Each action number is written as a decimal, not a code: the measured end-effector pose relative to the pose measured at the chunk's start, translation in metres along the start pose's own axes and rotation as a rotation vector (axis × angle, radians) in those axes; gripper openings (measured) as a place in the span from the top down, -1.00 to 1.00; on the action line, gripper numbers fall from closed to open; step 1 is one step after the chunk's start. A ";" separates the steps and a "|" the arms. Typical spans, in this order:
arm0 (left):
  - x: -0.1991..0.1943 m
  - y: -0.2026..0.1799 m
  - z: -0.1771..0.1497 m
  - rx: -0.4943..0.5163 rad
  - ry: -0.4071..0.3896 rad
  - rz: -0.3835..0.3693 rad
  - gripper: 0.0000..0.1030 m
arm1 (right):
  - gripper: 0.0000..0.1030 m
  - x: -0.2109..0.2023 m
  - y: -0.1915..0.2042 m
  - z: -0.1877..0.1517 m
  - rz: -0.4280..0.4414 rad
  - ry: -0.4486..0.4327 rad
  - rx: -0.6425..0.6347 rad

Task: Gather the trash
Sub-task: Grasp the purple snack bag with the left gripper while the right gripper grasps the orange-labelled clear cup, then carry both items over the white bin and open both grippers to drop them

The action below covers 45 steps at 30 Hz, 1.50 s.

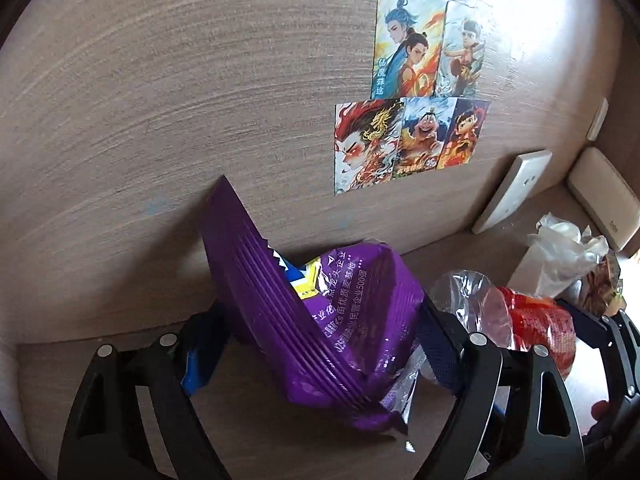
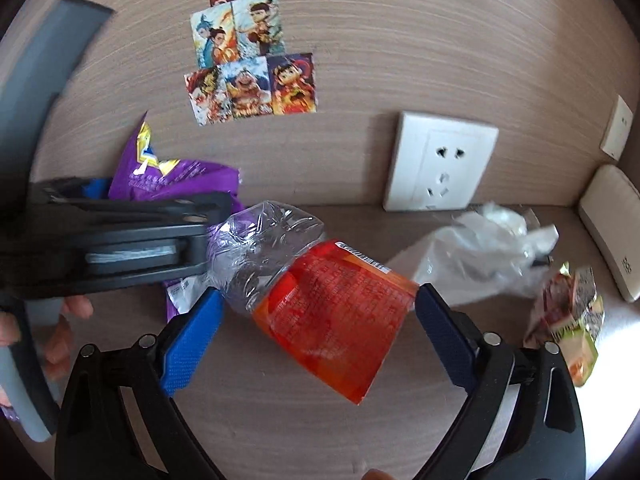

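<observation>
Broadly, I see a wood-grain wall (image 2: 400, 40) behind a matching wooden surface (image 2: 280, 420), with a cluster of cartoon stickers (image 1: 412, 112) stuck on the wall and a white wall socket (image 2: 440, 162) low beside them.

Left gripper (image 1: 320, 320): jaws spread wide, blue pads either side of a purple snack bag (image 1: 332, 320). The bag is creased and stands up between the fingers, its top corner rising against the wall. The pads seem pressed into its sides, so I read it as held.

Right gripper (image 2: 320, 316): also wide apart, with a crushed clear plastic bottle (image 2: 320, 292) bearing an orange-red label lying tilted between the blue pads. The right pad meets the label end; the left pad sits at the clear crumpled part. I take it as clamped, bottle off the surface.

In the right wrist view, the left gripper's black frame crosses just left of the bottle, the purple bag behind it.

Smaller items: a crumpled clear plastic bag (image 2: 492, 252) lies near the socket, and a small colourful wrapper (image 2: 568, 320) sits just right of it, both on the surface.
</observation>
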<state>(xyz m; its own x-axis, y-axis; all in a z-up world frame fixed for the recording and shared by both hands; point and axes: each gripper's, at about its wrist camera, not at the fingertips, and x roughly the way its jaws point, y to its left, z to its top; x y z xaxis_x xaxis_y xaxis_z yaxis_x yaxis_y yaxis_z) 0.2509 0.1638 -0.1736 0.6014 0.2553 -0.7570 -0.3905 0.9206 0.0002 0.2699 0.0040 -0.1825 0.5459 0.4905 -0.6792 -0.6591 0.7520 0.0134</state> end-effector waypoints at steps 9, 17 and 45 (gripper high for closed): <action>-0.029 -0.010 -0.019 0.062 -0.026 0.038 -0.11 | 0.29 -0.032 0.001 -0.003 0.067 -0.024 0.012; -0.087 -0.031 -0.042 0.111 -0.074 0.031 -0.09 | 0.83 -0.086 -0.010 -0.008 0.083 -0.069 0.058; -0.181 -0.325 -0.173 0.589 -0.049 -0.434 -0.10 | 0.82 -0.310 -0.143 -0.189 -0.349 -0.083 0.351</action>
<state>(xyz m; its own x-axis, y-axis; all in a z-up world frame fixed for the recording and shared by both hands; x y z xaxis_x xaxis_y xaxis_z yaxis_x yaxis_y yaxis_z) 0.1484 -0.2331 -0.1493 0.6523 -0.1685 -0.7390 0.3216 0.9444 0.0685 0.0969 -0.3392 -0.1126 0.7513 0.2061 -0.6269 -0.2237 0.9733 0.0519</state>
